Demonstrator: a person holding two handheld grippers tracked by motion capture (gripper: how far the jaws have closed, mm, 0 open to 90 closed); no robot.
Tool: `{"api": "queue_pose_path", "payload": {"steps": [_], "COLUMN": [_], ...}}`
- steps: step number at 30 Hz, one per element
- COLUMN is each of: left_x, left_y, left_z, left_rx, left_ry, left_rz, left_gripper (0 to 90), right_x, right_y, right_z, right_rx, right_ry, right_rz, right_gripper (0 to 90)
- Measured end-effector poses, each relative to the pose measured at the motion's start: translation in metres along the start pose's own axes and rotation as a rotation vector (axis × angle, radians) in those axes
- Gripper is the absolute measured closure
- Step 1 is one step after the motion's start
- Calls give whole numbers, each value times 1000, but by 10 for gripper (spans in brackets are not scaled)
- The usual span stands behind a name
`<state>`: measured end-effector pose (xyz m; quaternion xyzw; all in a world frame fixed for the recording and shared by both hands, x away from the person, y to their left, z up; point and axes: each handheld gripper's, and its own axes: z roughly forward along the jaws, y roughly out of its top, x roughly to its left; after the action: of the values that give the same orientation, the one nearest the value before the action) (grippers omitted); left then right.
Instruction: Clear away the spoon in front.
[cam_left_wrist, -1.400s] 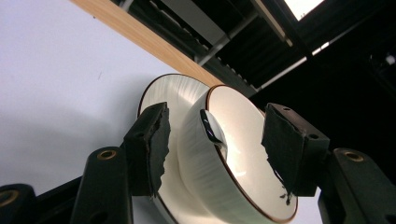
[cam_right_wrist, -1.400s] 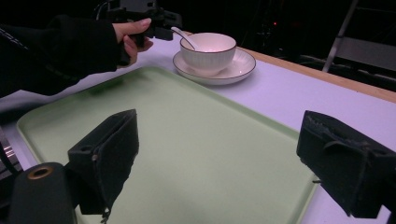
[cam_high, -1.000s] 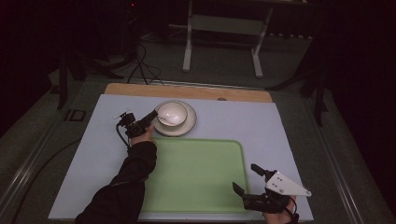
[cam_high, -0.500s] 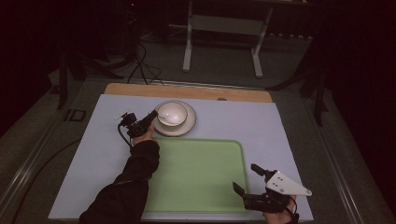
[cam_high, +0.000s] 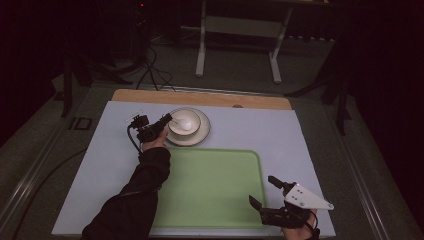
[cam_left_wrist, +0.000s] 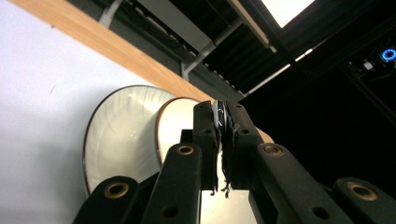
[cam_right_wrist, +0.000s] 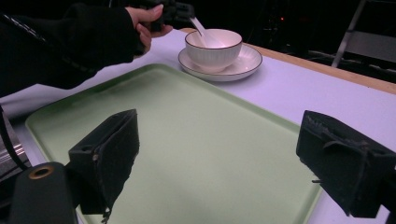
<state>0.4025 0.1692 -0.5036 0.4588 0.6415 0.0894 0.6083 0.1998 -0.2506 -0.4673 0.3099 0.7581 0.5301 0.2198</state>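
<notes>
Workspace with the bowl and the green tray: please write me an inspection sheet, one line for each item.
Surface: pale blue mat on a table with a wooden far edge.
Job's things: white spoon resting in a white bowl; bowl stands on a saucer; green tray lies empty beside them.
Clutter: nothing seen.
Grippers: left gripper has just been closing, jaws now clamped on the spoon handle at the bowl's rim; right gripper open, nothing between the jaws, over the tray's near corner.
Cables: black cable loops from the left gripper; more cables on the floor.
Surroundings: dark room, white metal stand beyond the table.
</notes>
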Motion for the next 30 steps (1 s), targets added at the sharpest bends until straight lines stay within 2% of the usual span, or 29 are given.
{"api": "queue_pose_path", "payload": {"steps": [4,5,6,9,13,14,16,18,19,21,30], "left_x": [-10,-10,-14,-20,-27,-29,-32,-32,-38,-41,-58], "left_y": [9,9,14,21,29,31,32,32,36,38,45], "left_z": [-6,-6,-9,-14,-18,-20,-23,-23,-30,-35,-56], "left_rx": [14,14,29,55,115,133,150,150,168,177,310], "left_ry": [-24,-24,-43,-69,-111,-132,-142,-142,-165,-176,-251], "left_rz": [43,43,68,98,145,152,172,172,190,209,327], "left_gripper": [842,842,842,842,842,842,842,842,842,842,842], "right_x": [0,0,0,0,0,0,1,0,0,1,1], "right_y": [0,0,0,0,1,1,1,1,1,1,2], "right_z": [0,0,0,0,-1,-1,-2,-2,-2,-1,-2], "right_rx": [-1,-1,-1,-4,-13,-16,-22,-22,-21,-18,-22], "right_ry": [1,1,1,-2,-6,-9,-14,-15,-15,-19,-22], "right_rz": [3,3,3,3,2,1,0,0,2,-2,-1], "right_gripper": [129,129,129,129,129,129,129,129,129,129,129]}}
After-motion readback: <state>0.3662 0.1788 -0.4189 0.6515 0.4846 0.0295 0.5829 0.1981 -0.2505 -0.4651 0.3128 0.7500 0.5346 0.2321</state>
